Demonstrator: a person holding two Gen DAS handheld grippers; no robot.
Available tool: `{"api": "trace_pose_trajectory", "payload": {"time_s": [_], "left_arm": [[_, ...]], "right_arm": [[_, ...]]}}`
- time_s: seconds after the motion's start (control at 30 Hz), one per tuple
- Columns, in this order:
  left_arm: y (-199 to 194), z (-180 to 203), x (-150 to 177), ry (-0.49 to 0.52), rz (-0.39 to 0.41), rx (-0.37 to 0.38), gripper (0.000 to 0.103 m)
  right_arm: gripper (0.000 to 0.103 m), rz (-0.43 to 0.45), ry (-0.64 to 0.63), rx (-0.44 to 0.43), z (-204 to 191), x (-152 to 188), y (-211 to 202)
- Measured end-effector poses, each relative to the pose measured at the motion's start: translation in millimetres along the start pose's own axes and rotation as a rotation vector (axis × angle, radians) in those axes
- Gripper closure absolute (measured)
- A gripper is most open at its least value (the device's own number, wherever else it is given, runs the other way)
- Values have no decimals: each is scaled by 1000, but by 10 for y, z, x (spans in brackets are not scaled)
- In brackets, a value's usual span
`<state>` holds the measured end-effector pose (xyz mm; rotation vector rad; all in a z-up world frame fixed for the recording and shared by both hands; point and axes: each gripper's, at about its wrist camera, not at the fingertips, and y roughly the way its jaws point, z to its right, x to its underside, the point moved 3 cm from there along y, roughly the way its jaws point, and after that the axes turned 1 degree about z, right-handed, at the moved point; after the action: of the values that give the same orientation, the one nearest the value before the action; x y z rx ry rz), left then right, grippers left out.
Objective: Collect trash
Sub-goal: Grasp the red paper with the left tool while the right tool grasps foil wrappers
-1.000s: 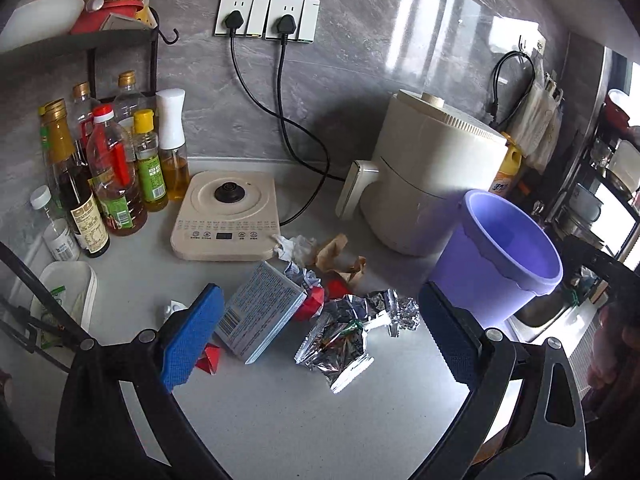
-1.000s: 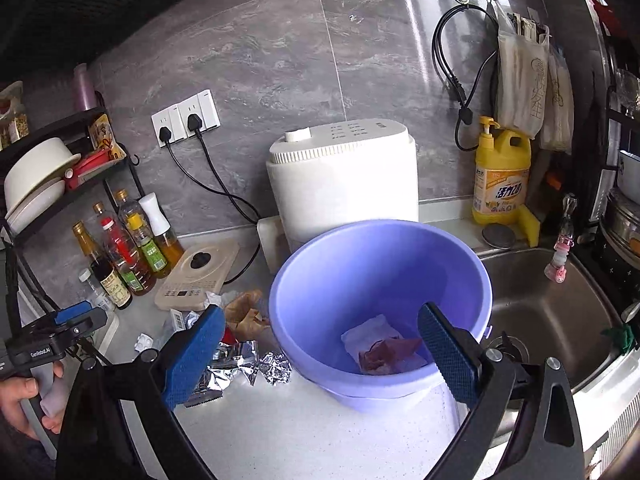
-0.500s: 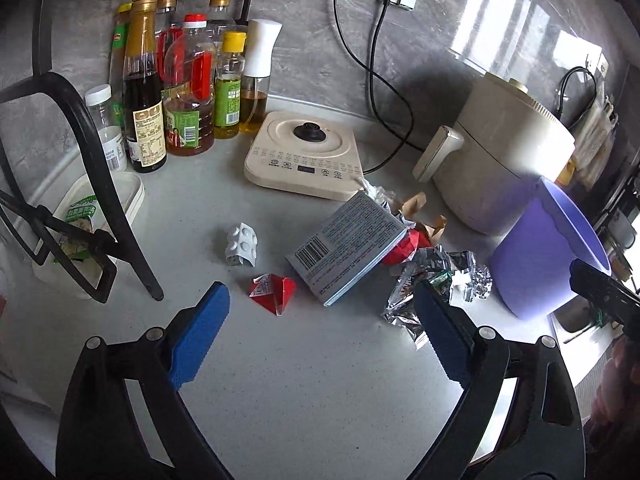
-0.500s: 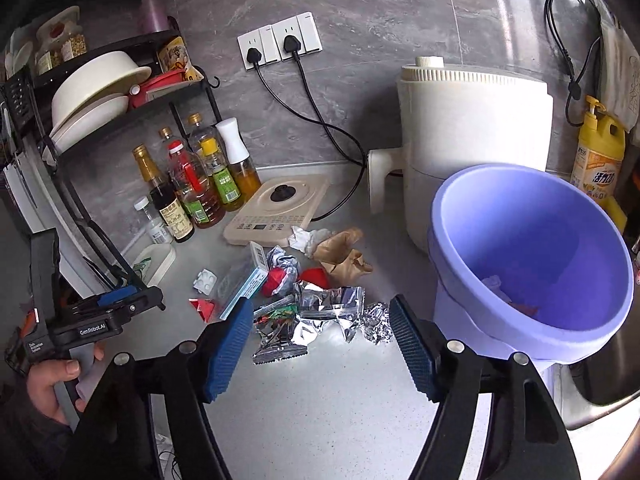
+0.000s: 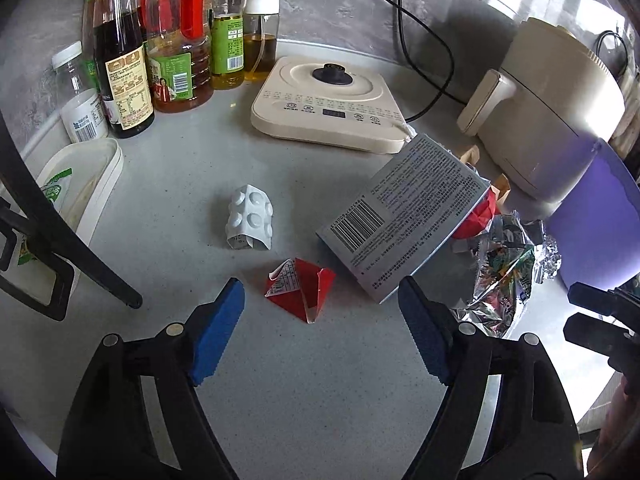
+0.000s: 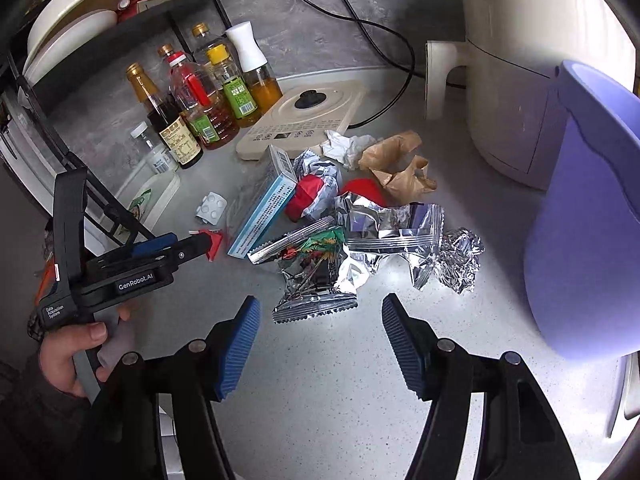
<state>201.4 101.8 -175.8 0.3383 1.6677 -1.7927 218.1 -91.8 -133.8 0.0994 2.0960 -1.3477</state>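
Trash lies scattered over the grey table (image 5: 320, 400) in front of the cream induction plate (image 5: 328, 100) and the air fryer (image 5: 552, 92). A red folded wrapper (image 5: 300, 286) sits just beyond the left hand-held gripper (image 5: 320, 332), with a white blister pack (image 5: 250, 218) a little farther back and a grey printed box (image 5: 416, 216) to its right, propped over a red scrap. The left hand-held gripper's blue pads stand apart and are closing, with nothing between them but bare table. In the right wrist view, silver foil snack bags (image 6: 320, 272) lie just ahead of the right hand-held gripper (image 6: 316, 344), whose pads are also apart and closing without touching the foil. A crumpled ball of foil (image 6: 460, 260) rests beside the bags, near the purple bin (image 6: 588, 240), and brown paper (image 6: 400, 168) and a white crumpled tissue (image 6: 346, 146) lie behind them. Something red and white, perhaps a wrapper, sits between the box and the foil. Oil and sauce bottles (image 6: 192, 104) stand at the back left. A hand (image 6: 76, 352) grips the left tool's handle.
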Motion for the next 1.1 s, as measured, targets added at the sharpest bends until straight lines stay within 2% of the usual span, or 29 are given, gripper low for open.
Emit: {"api": "trace_pose_trajectory", "payload": {"time_s": [0.17,0.27,0.33,0.43,0.5,0.57,0.83,0.87,0.93,0.97,1.0,1.07,1.1], "left_arm": [[201,-61,-16,28,-23,-38,26],[271,-86,-14,31,-40,-45,35],[279,-64,-6,58,-34,-67,38],[265,-30,6,92,-30,-97,49],[236,-37,10,92,-32,-103,65],[204,-60,16,75,-42,-83,69],[-56,-55,65,53,-19,-54,72],[-93,-47,71,52,-13,-51,72],[-152,-39,87,50,-7,-45,72],[-182,-37,98,50,-4,-43,72],[-209,-35,109,49,-1,-40,72],[-270,-25,133,47,6,-34,72],[-297,-22,143,46,9,-31,72]], "right_arm": [[40,-47,-1,-8,-13,-22,211],[40,-65,3,-13,-14,-16,293],[40,-72,9,-16,-13,-17,330],[40,-79,12,-20,-24,-25,378],[40,-83,14,-24,-40,-31,407],[40,-85,14,-28,-62,-41,443],[42,-86,42,-18,-37,5,574],[46,-85,47,-13,-29,9,590],[59,-96,55,-12,-6,22,627],[76,-105,61,-18,3,30,638],[87,-107,68,-24,11,40,633],[97,-89,63,-28,5,53,572],[98,-79,55,-29,-2,59,534]]}}
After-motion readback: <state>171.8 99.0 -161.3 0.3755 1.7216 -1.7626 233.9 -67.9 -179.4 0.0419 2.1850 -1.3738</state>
